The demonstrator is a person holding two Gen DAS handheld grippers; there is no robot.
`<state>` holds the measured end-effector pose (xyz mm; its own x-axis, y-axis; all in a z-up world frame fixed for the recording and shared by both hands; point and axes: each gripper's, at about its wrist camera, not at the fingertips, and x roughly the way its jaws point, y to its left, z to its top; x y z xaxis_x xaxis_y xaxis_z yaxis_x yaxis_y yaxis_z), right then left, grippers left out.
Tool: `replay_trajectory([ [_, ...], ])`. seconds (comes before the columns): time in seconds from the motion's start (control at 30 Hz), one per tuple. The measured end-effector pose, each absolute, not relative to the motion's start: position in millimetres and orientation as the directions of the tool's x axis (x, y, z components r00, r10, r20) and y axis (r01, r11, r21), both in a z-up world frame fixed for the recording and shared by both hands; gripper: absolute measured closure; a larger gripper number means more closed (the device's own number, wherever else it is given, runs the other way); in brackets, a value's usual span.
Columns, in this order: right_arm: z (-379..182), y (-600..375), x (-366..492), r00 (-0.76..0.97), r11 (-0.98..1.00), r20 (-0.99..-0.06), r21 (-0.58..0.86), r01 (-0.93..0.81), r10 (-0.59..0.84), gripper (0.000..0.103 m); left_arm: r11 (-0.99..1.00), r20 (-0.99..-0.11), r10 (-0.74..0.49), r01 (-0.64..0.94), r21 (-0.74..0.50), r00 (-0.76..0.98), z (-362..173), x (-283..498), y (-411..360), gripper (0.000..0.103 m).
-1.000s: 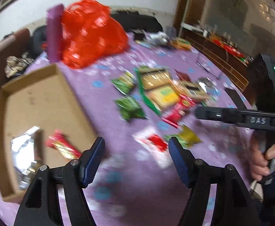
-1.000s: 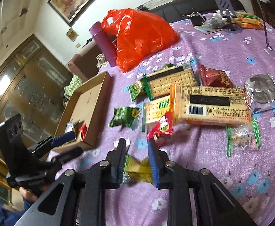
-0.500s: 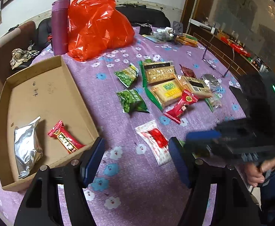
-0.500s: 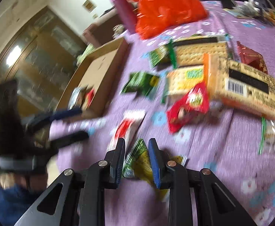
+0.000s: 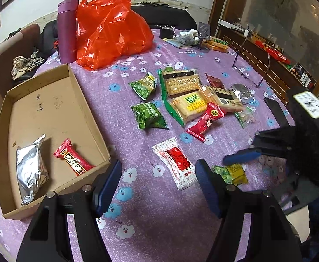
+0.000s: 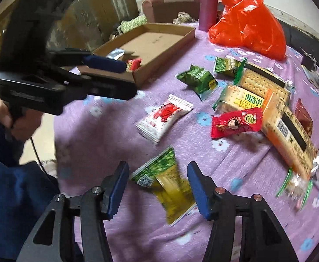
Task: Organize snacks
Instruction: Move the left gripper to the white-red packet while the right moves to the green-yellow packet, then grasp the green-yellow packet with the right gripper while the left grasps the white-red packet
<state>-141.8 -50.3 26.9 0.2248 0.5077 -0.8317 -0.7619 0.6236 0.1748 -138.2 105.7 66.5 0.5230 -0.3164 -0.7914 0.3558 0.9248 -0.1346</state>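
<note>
While most of the snacks lay loose on the purple flowered tablecloth (image 5: 150, 224), we judged the sorting barely begun: the cardboard tray (image 5: 89, 118) held only a silver foil pouch (image 5: 29, 170) and one red wrapped bar (image 5: 74, 159). We held the right gripper (image 6: 157, 187) low over the green-and-yellow packet (image 6: 170, 185); its jaws were opening, the packet lay between them on the cloth, and neither pad pressed it. Our left gripper (image 5: 157, 181) hung with its fingers apart and nothing between them, just above the white-and-red sachet (image 5: 176, 163), near the tray's front corner. Left to move, as we read it, were that sachet, two green pea bags (image 5: 148, 115), the cracker packs (image 5: 181, 83), a red candy packet (image 5: 207, 118) and further small wrappers beyond. An orange plastic bag (image 5: 113, 28) and a purple flask (image 5: 66, 30) stood behind the tray, well clear of it. With both grippers close together, we judged that they might crowd each other.
</note>
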Motion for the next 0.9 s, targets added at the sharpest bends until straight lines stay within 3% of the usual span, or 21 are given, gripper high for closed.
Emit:
replay_trajectory([
  [0.2, 20, -55, -143, 0.213, 0.618, -0.834, 0.183, -0.764, 0.510, 0.050, 0.919, -0.808, -0.318, 0.370, -0.135, 0.496, 61, -138, 96, 0.034],
  [0.5, 22, -81, -152, 0.266, 0.672, -0.804, 0.209, -0.710, 0.532, 0.043, 0.915, -0.842, -0.312, 0.378, -0.141, 0.440, 41, -128, 69, 0.034],
  [0.6, 22, -89, -155, 0.263, 0.672, -0.800, 0.220, -0.707, 0.539, 0.042, 0.919, -0.859, -0.300, 0.368, -0.143, 0.415, 31, -121, 64, 0.050],
  [0.67, 20, -89, -153, 0.262, 0.678, -0.799, 0.229, -0.699, 0.541, 0.042, 0.925, -0.867, -0.291, 0.351, -0.147, 0.404, 25, -115, 65, 0.051],
  [0.73, 20, -92, -152, 0.263, 0.683, -0.794, 0.244, -0.688, 0.548, 0.047, 0.928, -0.869, -0.283, 0.347, -0.139, 0.407, 23, -111, 63, 0.054],
  [0.77, 20, -93, -151, 0.268, 0.691, -0.797, 0.241, -0.681, 0.542, 0.060, 0.928, -0.869, -0.279, 0.348, -0.134, 0.409, 23, -110, 61, 0.055],
  [0.8, 20, -94, -150, 0.272, 0.699, -0.797, 0.243, -0.673, 0.539, 0.065, 0.929, -0.870, -0.274, 0.348, -0.128, 0.410, 22, -108, 60, 0.055],
  [0.9, 20, -96, -151, 0.289, 0.717, -0.794, 0.245, -0.653, 0.535, 0.067, 0.931, -0.875, -0.218, 0.360, -0.055, 0.432, 20, -106, 47, 0.055],
])
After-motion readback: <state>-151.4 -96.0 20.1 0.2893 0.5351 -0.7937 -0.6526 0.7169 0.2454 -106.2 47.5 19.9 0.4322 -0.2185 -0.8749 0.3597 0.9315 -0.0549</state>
